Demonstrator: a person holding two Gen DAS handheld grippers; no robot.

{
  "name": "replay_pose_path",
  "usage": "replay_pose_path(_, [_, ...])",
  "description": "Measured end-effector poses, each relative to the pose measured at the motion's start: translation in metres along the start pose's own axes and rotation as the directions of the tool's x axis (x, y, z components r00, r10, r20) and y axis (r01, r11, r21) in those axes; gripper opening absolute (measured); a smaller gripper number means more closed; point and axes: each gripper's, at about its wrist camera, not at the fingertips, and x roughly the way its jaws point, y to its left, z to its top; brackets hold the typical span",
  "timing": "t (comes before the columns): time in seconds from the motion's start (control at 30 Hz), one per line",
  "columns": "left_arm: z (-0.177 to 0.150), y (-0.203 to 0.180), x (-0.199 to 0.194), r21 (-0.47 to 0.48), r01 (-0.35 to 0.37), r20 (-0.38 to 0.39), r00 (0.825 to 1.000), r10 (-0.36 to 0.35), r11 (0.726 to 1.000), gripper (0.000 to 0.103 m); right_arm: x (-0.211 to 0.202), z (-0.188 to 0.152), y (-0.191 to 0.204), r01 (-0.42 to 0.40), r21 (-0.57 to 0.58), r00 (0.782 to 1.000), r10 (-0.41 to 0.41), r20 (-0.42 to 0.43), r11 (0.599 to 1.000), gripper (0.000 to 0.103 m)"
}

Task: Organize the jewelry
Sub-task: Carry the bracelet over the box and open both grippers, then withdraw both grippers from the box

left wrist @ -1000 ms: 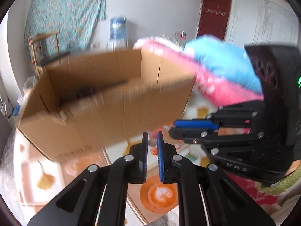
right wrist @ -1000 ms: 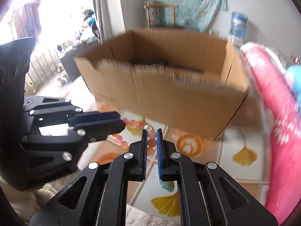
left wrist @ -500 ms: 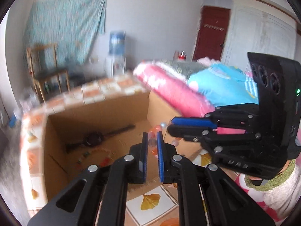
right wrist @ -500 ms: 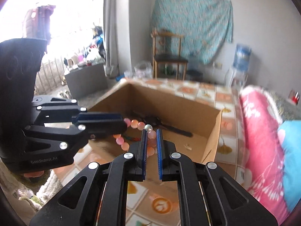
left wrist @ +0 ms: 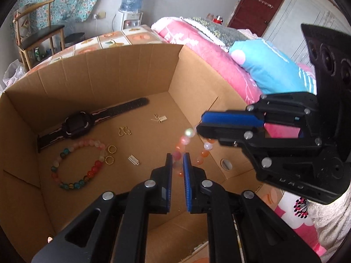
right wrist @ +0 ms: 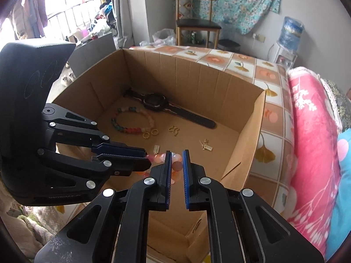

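A pink and orange bead bracelet (left wrist: 182, 141) hangs stretched between my two grippers above the open cardboard box (left wrist: 109, 65). My left gripper (left wrist: 177, 164) is shut on one side of it; beads show between the blue pads. My right gripper (right wrist: 176, 162) is shut on the other side, and the bracelet (right wrist: 158, 157) runs left to the left gripper (right wrist: 147, 160). In the left wrist view the right gripper (left wrist: 200, 125) comes in from the right. On the box floor lie a black watch (left wrist: 76, 125), a multicoloured bead bracelet (left wrist: 76, 164), gold rings (left wrist: 111, 149) and small silver clips (left wrist: 133, 160).
The box (right wrist: 219, 74) stands on a surface with a leaf and flower pattern (right wrist: 272, 118). A pink quilt (right wrist: 311, 118) and a blue pillow (left wrist: 263, 65) lie to the right. A chair (right wrist: 197, 24) and a water dispenser (left wrist: 131, 4) stand by the far wall.
Both grippers carried the bracelet from in front of the box's outer wall to above its open top. The views now look down onto the jewelry inside.
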Motion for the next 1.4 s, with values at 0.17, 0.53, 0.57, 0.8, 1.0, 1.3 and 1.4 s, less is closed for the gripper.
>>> replay_pose_path(0.17, [0.003, 0.007, 0.004, -0.024, -0.007, 0.005, 1.000, 0.007, 1.000, 0.019, -0.009, 0.002, -0.012, -0.003, 0.047, 1.000, 0.002, 0.030, 0.999, 0.011])
replay_pose_path(0.53, [-0.021, -0.007, -0.083, -0.018, -0.069, 0.279, 0.958, 0.071, 0.997, 0.044, -0.097, -0.022, -0.007, 0.003, 0.157, 0.954, -0.050, 0.295, 0.988, 0.057])
replay_pose_path(0.57, [-0.026, -0.010, -0.093, -0.016, -0.086, 0.307, 0.948, 0.087, 0.996, 0.051, -0.106, -0.025, -0.004, 0.000, 0.164, 0.944, -0.054, 0.325, 0.986, 0.064])
replay_pose_path(0.8, [-0.079, -0.030, -0.159, -0.036, -0.270, 0.467, 0.847, 0.256, 0.962, 0.087, -0.143, -0.060, 0.024, -0.043, 0.255, 0.898, -0.074, 0.433, 0.966, 0.086])
replay_pose_path(1.0, [-0.110, -0.009, -0.155, -0.178, -0.278, 0.375, 0.868, 0.326, 0.944, 0.095, -0.125, -0.074, 0.035, -0.053, 0.337, 0.934, -0.073, 0.349, 0.940, 0.091])
replay_pose_path(1.3, [-0.142, -0.006, -0.136, -0.275, -0.380, 0.283, 0.846, 0.452, 0.883, 0.097, -0.092, -0.089, 0.083, 0.254, 0.302, 0.938, -0.310, 0.152, 0.919, 0.095])
replay_pose_path(1.4, [-0.141, -0.009, -0.137, -0.302, -0.426, 0.283, 0.814, 0.507, 0.853, 0.097, -0.092, -0.086, 0.091, 0.346, 0.299, 0.902, -0.403, 0.153, 0.889, 0.095])
